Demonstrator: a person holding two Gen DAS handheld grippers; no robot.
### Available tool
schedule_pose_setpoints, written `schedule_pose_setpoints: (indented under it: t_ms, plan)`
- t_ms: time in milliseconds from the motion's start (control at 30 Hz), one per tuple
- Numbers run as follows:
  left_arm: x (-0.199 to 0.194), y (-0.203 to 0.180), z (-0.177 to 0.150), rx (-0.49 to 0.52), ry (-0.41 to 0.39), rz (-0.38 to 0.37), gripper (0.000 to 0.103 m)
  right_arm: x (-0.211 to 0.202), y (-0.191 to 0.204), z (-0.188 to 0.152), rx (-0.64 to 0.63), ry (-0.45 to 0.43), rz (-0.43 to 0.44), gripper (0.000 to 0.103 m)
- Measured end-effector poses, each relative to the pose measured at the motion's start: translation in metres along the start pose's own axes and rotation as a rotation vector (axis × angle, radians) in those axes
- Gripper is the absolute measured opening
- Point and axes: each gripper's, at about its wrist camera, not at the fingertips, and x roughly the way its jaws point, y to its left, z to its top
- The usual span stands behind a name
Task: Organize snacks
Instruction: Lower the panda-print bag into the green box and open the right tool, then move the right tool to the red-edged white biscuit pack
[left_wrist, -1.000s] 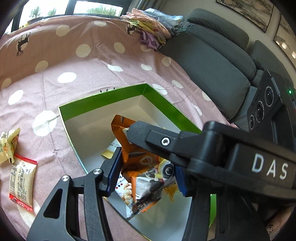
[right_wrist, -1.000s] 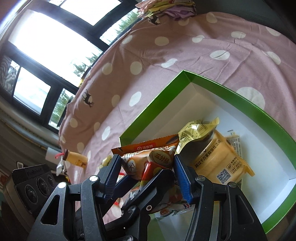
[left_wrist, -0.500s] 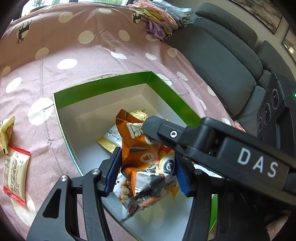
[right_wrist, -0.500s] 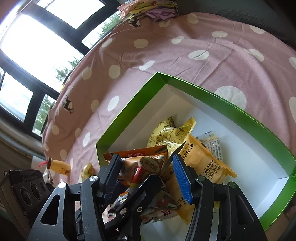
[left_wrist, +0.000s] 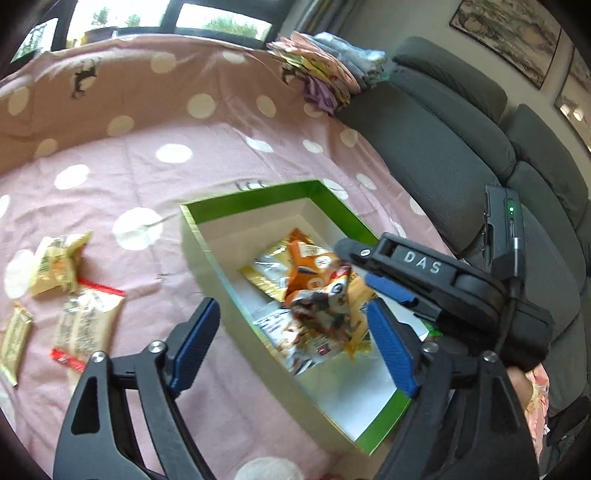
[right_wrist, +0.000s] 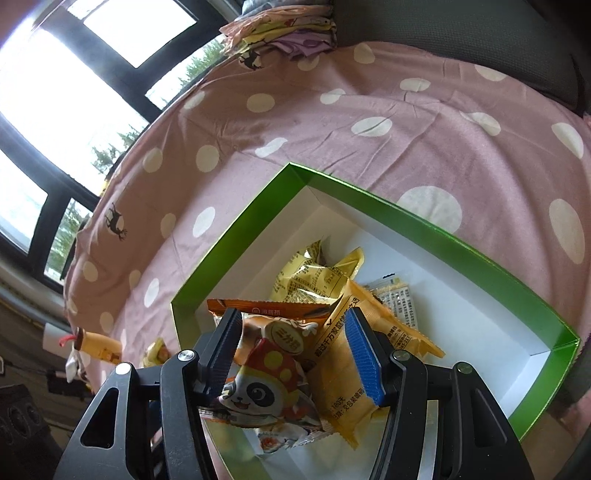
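Observation:
A green box (left_wrist: 255, 199) with a white inside lies on the pink spotted cloth; it also shows in the right wrist view (right_wrist: 424, 221). An orange panda snack bag (left_wrist: 314, 280) lies in it on yellow packets (right_wrist: 321, 277). My left gripper (left_wrist: 291, 343) is open and empty above the box's near wall. My right gripper (right_wrist: 291, 354) is open just over the panda bag (right_wrist: 266, 384), its fingers to either side; it also shows in the left wrist view (left_wrist: 388, 273).
Several loose snack packets (left_wrist: 85, 321) lie on the cloth left of the box. A folded pile of clothes (left_wrist: 325, 77) sits at the far edge. A grey sofa (left_wrist: 461, 147) runs along the right. Windows (right_wrist: 74, 92) stand behind.
Both grippers opened and let go of the orange panda bag, which now lies in the box. My left gripper drew back and up from the box.

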Motion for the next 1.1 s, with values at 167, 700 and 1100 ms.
schedule_pose_setpoints:
  t_ms: [167, 700, 1100]
  plan:
    - [-0.046, 0.030, -0.013, -0.070, -0.075, 0.137, 0.090, -0.013, 0.005, 0.000, -0.019, -0.056, -0.003, 0.060]
    - [-0.140, 0.179, -0.086, -0.621, -0.237, 0.445, 0.102, -0.029, 0.070, -0.025, -0.204, -0.095, 0.015, 0.086]
    - [-0.141, 0.229, -0.112, -0.712, -0.122, 0.534, 0.096, 0.015, 0.137, -0.074, -0.417, 0.058, 0.045, 0.086]
